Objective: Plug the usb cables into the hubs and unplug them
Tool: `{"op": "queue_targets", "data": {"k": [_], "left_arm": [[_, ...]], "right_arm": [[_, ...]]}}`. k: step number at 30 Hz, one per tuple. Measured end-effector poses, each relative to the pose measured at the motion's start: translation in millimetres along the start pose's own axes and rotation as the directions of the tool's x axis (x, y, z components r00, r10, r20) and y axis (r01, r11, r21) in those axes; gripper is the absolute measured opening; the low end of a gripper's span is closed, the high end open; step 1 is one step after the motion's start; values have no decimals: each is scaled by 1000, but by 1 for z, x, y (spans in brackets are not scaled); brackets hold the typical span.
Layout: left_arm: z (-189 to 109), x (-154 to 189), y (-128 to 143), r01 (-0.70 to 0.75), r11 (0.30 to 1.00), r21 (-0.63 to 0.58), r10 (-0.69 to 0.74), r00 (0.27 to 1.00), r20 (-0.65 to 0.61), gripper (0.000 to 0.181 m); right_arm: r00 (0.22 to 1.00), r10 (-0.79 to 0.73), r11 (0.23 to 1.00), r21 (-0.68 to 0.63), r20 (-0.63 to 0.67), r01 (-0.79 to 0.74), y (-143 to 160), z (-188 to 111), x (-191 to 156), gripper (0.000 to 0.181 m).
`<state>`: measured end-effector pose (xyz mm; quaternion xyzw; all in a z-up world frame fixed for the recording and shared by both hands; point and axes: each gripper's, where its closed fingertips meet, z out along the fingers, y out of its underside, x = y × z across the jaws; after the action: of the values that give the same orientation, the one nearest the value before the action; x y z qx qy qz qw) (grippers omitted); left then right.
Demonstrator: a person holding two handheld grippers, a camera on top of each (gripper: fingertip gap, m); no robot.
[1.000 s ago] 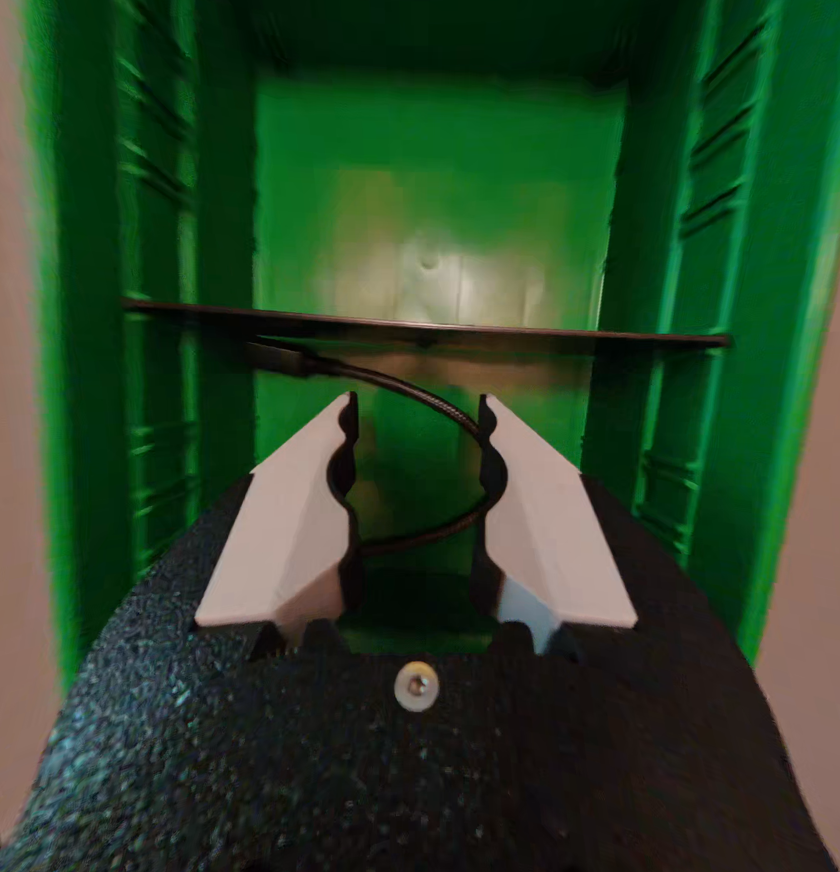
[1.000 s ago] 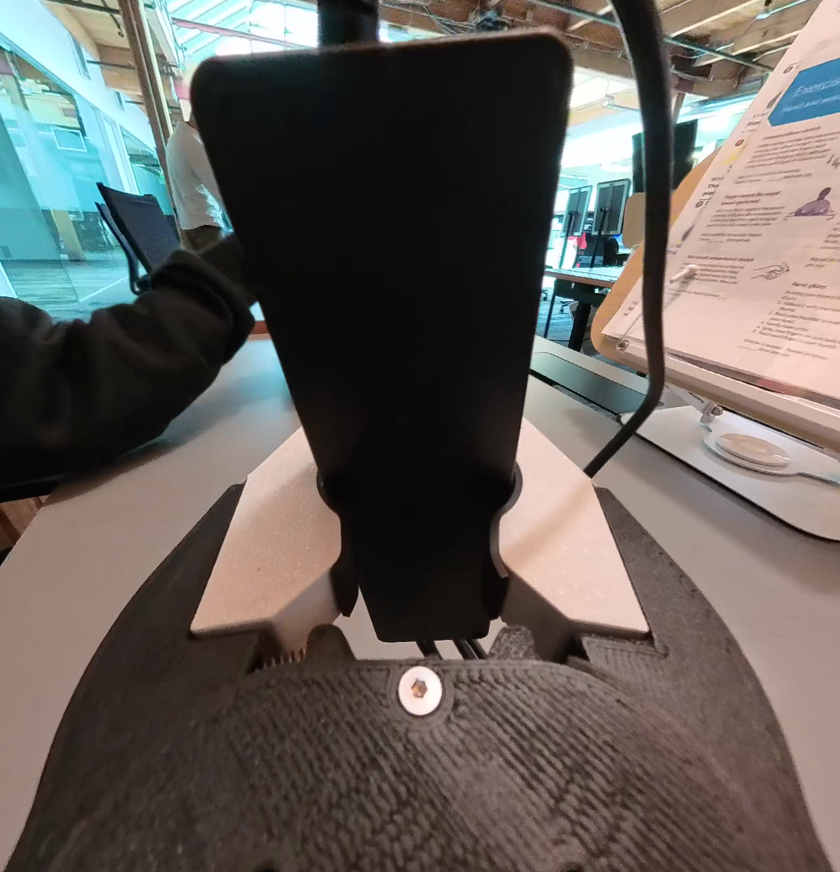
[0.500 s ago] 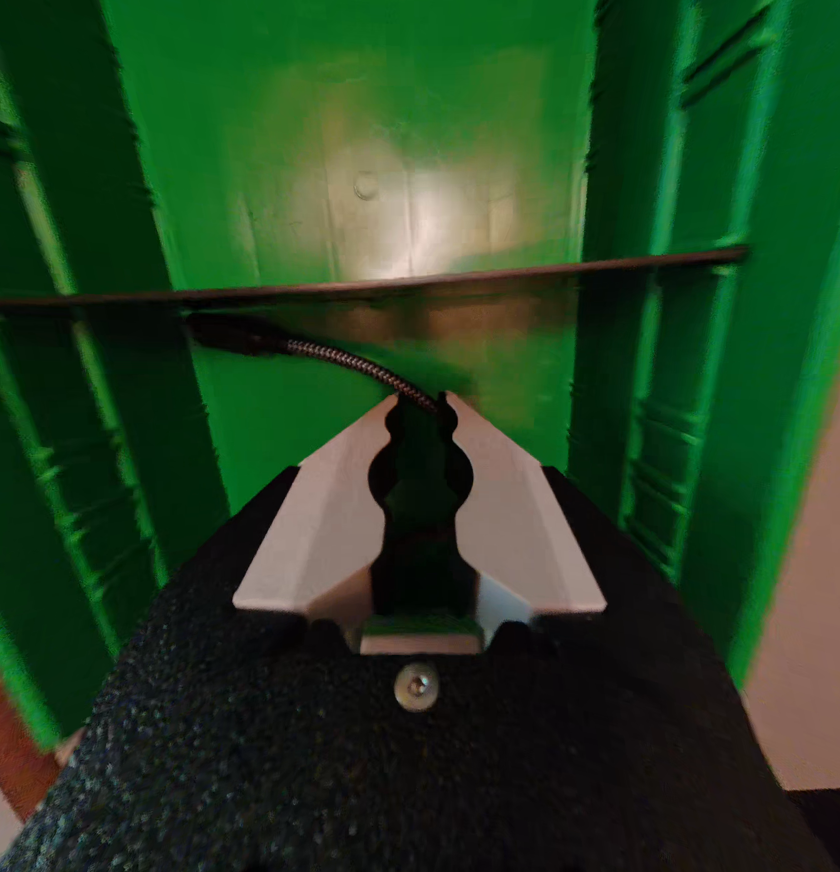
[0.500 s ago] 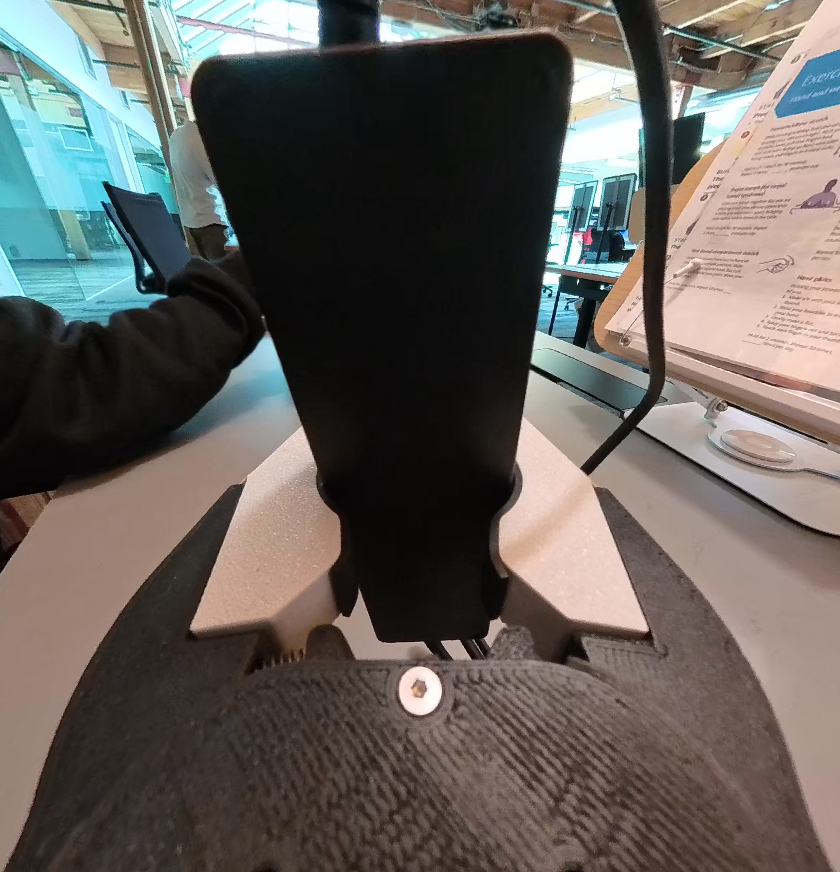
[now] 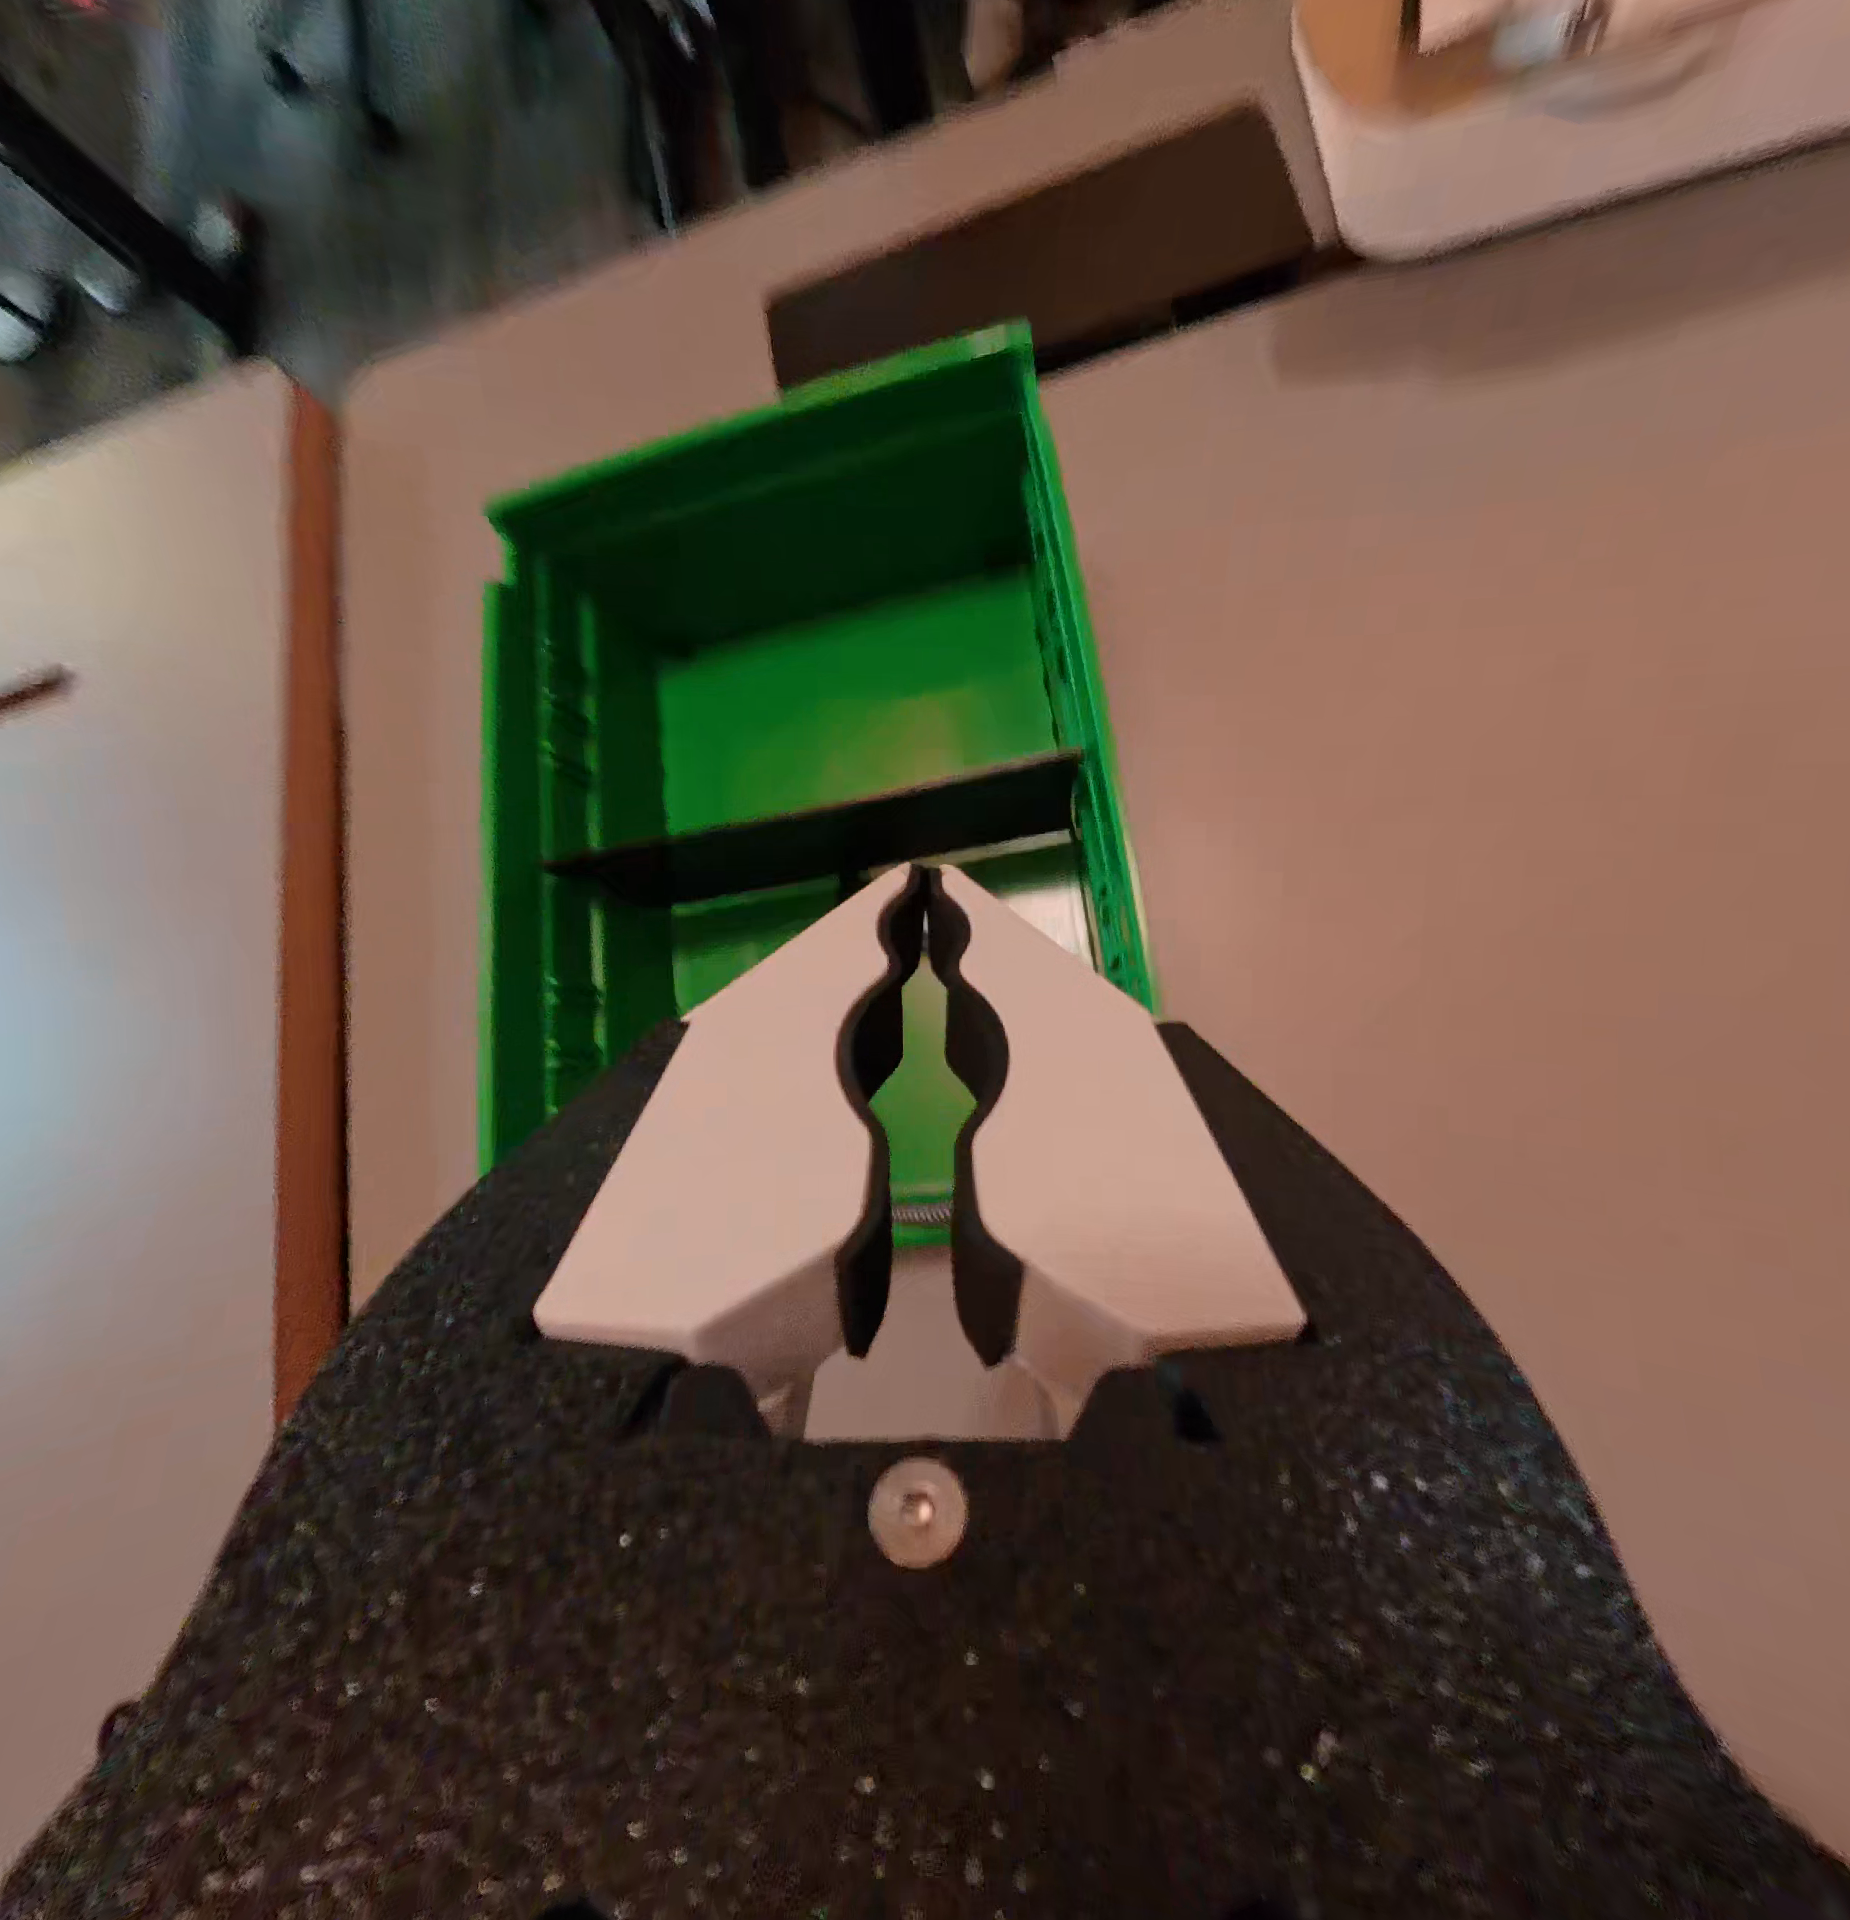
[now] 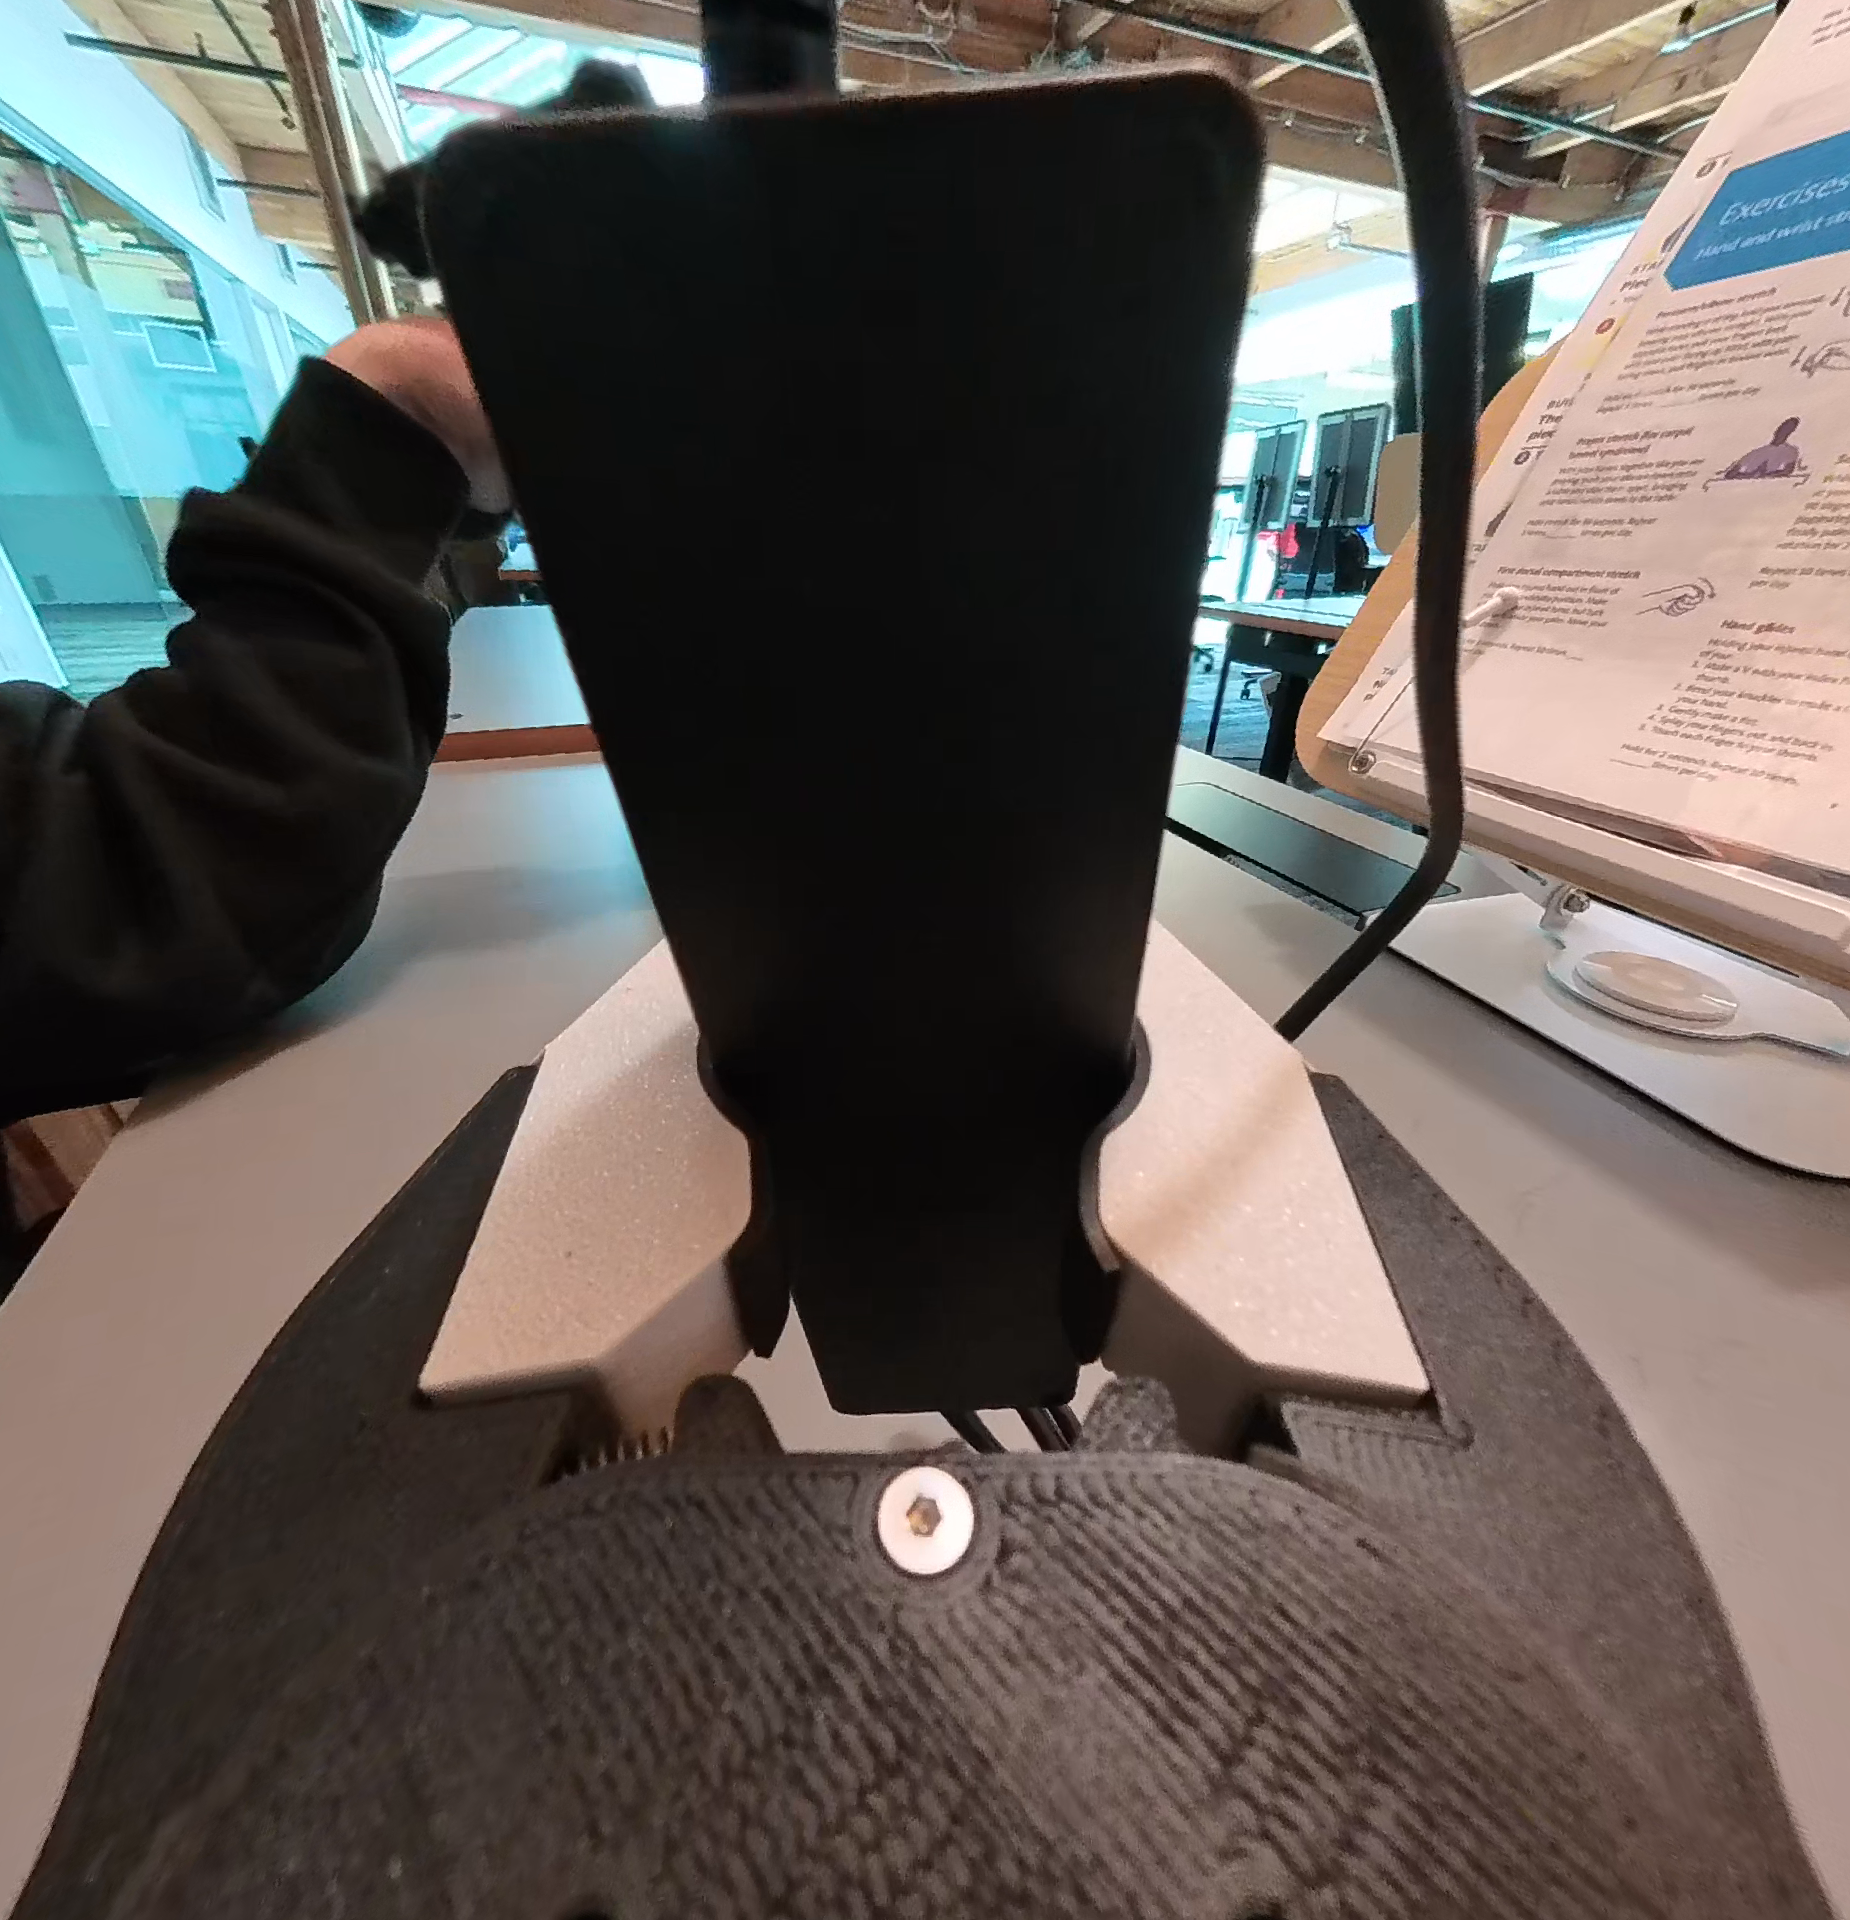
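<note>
In the left wrist view my left gripper (image 5: 923,883) is shut, held above a green bin (image 5: 547,790) that has a black divider (image 5: 796,831) across it. The braided USB cable is pinched at the fingertips, and only a short silvery stretch (image 5: 921,1214) shows between the fingers. In the right wrist view my right gripper (image 6: 921,997) is shut on a flat black hub (image 6: 859,623) and holds it upright over the grey table (image 6: 1523,1351). A thick black cable (image 6: 1440,520) curves from above the hub down to the table. Thin wires (image 6: 1014,1432) leave the hub's lower end.
A person's arm in a black sleeve (image 6: 173,810) reaches in from the left, with the hand (image 6: 412,384) beside the hub. A stand with a printed page (image 6: 1679,520) is on the right. A wood-coloured gap (image 5: 308,831) separates two tabletops left of the bin.
My left gripper closed on the braided cable inside the bin, then drew back up and out of it. My right gripper kept hold of the hub. The person's arm rose.
</note>
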<state>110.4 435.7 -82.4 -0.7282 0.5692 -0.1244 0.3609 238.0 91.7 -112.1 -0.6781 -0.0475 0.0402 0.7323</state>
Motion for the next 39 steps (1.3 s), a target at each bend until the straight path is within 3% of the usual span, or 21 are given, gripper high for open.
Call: {"op": "queue_targets", "data": {"k": [3, 5, 9, 12, 14, 17, 19, 20, 22, 24, 26, 29, 32, 34, 36, 39], "left_arm": [[27, -14, 30, 45, 987, -156, -41, 999, 27, 0], [50, -7, 51, 72, 961, -267, -91, 994, -60, 2], [78, 12, 90, 20, 883, -470, -113, 979, -171, 29], [79, 25, 97, -45, 862, -505, -87, 969, -233, 47], [85, 35, 97, -92, 864, -495, -62, 956, -286, 45], [96, 30, 125, -119, 779, -616, -61, 963, -263, 50], [106, 31, 135, -102, 758, -644, -105, 955, -276, 51], [108, 33, 138, -96, 749, -656, -132, 948, -290, 51], [105, 38, 136, -100, 751, -652, -160, 931, -327, 17], [92, 25, 140, -145, 730, -667, -81, 952, -296, 5], [81, 10, 111, -103, 823, -558, -24, 976, -215, 2], [51, -4, 52, -42, 954, -297, 16, 996, -90, 2], [13, 0, 0, -25, 999, -22, 24, 999, -43, 2], [-11, 28, -27, -102, 983, 155, 122, 984, -128, 2], [-37, 76, -55, -166, 917, 364, 277, 919, -280, 2], [-67, 162, -66, -268, 725, 635, 629, 634, -451, 2]], "right_arm": [[1000, -5, 1000, -1, 2, 5, 0, 0, -1, 62], [1000, -3, 1000, 0, 7, 3, -1, 0, -1, 62], [1000, 0, 1000, -10, 11, 0, 2, 0, -1, 62], [1000, -4, 1000, -18, 16, 4, 3, 1, -2, 62], [1000, -5, 1000, -21, 18, 5, 3, 1, -2, 62], [1000, -4, 1000, -21, 20, 4, 4, 1, -3, 62], [1000, -4, 1000, -24, 25, 4, 4, 1, -4, 62], [1000, -5, 1000, -26, 24, 6, 5, 1, -4, 62], [1000, -3, 1000, -28, 25, 3, 5, 1, -4, 62], [1000, -5, 1000, -29, 24, 5, 5, 2, -4, 62], [1000, -4, 1000, -29, 23, 5, 5, 1, -3, 62], [1000, -6, 1000, -25, 17, 6, 4, 1, -2, 62], [1000, -6, 1000, -22, 14, 6, 4, 0, -2, 62], [1000, -12, 1000, -18, 7, 12, 2, -2, 0, 62], [1000, -16, 1000, 5, -13, 16, -3, -6, 4, 62], [998, -20, 999, 43, -66, 22, -12, -16, 15, 62]]}}
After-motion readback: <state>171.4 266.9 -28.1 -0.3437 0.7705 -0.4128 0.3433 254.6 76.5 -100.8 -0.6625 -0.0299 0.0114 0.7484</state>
